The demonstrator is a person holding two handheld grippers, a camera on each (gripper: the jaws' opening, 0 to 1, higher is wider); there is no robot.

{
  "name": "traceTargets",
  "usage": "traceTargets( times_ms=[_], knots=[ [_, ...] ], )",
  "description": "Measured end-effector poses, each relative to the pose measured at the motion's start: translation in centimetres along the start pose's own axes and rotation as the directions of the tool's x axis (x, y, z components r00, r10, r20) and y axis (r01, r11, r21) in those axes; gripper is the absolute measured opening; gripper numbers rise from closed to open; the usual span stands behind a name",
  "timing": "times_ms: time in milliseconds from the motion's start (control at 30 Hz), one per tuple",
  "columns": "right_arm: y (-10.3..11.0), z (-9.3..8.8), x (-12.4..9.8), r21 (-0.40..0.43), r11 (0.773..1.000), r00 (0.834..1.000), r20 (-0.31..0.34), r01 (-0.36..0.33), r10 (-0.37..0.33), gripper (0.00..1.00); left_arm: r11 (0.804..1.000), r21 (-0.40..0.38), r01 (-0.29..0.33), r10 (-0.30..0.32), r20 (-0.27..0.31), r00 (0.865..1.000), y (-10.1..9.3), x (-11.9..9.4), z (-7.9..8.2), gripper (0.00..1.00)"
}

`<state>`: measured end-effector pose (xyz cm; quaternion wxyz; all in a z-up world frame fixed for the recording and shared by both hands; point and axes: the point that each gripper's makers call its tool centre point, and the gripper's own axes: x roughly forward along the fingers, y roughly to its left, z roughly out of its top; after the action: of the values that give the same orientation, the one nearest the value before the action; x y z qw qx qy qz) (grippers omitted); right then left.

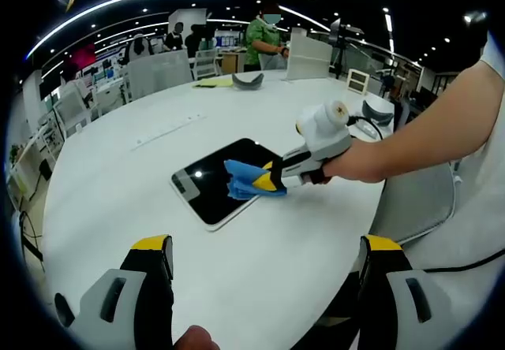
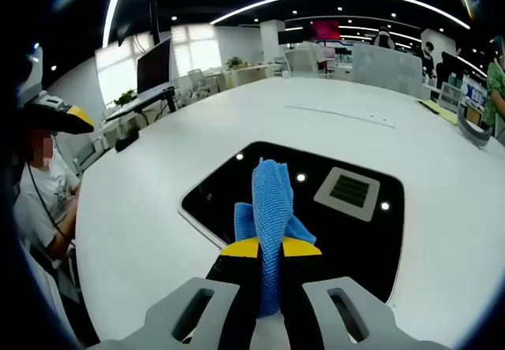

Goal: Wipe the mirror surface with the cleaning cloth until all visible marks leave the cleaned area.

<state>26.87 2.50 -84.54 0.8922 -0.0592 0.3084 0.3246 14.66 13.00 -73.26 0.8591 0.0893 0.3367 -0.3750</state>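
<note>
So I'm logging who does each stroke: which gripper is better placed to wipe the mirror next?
The right gripper: its fingers clamp the blue cloth on the mirror. The left gripper is open, off the mirror.

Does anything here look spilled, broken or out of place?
Nothing stands out. The flat, dark, white-framed mirror lies whole on the white round table, and the right gripper holds the blue cleaning cloth on it.

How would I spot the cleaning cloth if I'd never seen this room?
Find the big round white table, then the dark rectangular mirror lying flat on it. The cloth is the bright blue crumpled fabric on the mirror's edge, pinched in the right gripper.
</note>
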Motion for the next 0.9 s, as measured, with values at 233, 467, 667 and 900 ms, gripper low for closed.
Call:
traceTargets(
  times_ms=[233, 467, 667, 900],
  knots=[
    [-0.1, 0.3, 0.4, -0.025, 1.000, 1.000, 0.011, -0.006, 0.006, 0.03, 1.000, 0.000, -0.011, 0.011, -0.014, 1.000, 0.3, -0.1, -0.5, 0.99],
    [-0.6, 0.8, 1.0, 0.005, 1.000, 1.000, 0.021, 0.008, -0.008, 0.03, 1.000, -0.016, -0.022, 0.022, -0.015, 1.000, 0.6, -0.2, -0.9, 0.99],
    [-1.0, 1.2, 1.4, 0.022, 1.000, 0.999, 0.030, 0.013, -0.014, 0.03, 0.999, -0.027, -0.029, 0.029, -0.011, 1.000, 0.7, -0.4, -0.9, 0.99],
    [-1.5, 1.7, 2.1, 0.022, 1.000, 0.999, 0.028, 0.020, -0.021, 0.03, 0.998, -0.030, -0.050, 0.049, -0.027, 0.998, 1.7, -0.6, -1.4, 0.99]
  ],
)
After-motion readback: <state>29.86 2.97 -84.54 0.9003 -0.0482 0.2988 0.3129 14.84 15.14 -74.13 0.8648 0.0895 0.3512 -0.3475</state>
